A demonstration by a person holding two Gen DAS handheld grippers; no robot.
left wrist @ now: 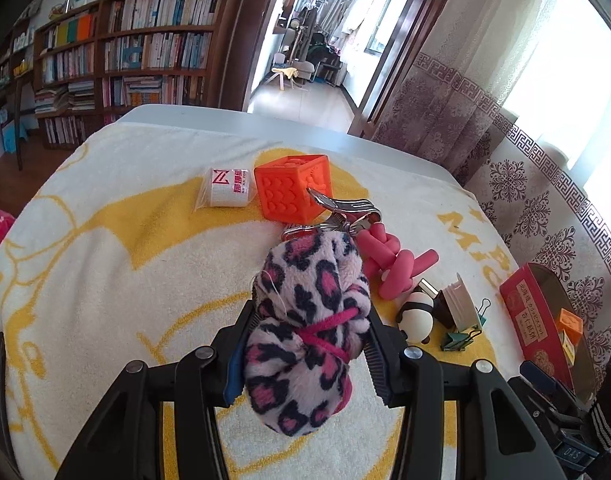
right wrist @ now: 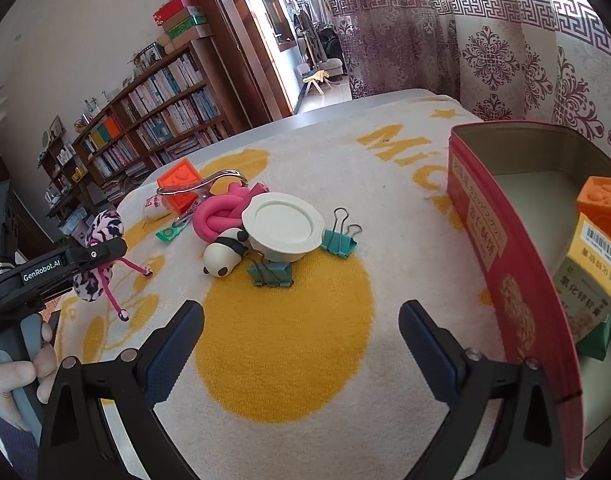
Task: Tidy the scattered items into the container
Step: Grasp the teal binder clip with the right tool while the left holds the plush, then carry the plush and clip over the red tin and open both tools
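Leopard-print plush toy (left wrist: 305,332) clamped between left gripper (left wrist: 305,354) pads, lifted off towel (left wrist: 125,280). Red tin (right wrist: 497,248) lies toward right side, beside right gripper (right wrist: 301,344), jaws wide, empty. Toy's long axis runs along fingers.

Leopard-print plush pouch (left wrist: 305,332) — pink, grey and black, tied with a pink cord — clamped between the left gripper (left wrist: 305,344) pads, lifted clear of the towel. Beyond that claw: orange embossed cube (left wrist: 293,186), white wrapped roll (left wrist: 228,187) beside it, metal clip (left wrist: 345,208), knotted pink foam tube (left wrist: 389,260). To its right: panda figure (left wrist: 415,316), white lid (left wrist: 461,304), teal binder clips (left wrist: 463,336). Red tin (right wrist: 501,248) — open, upright — stands right of the right gripper (right wrist: 301,344), holding an orange block (right wrist: 605,204) and a carton (right wrist: 589,280).
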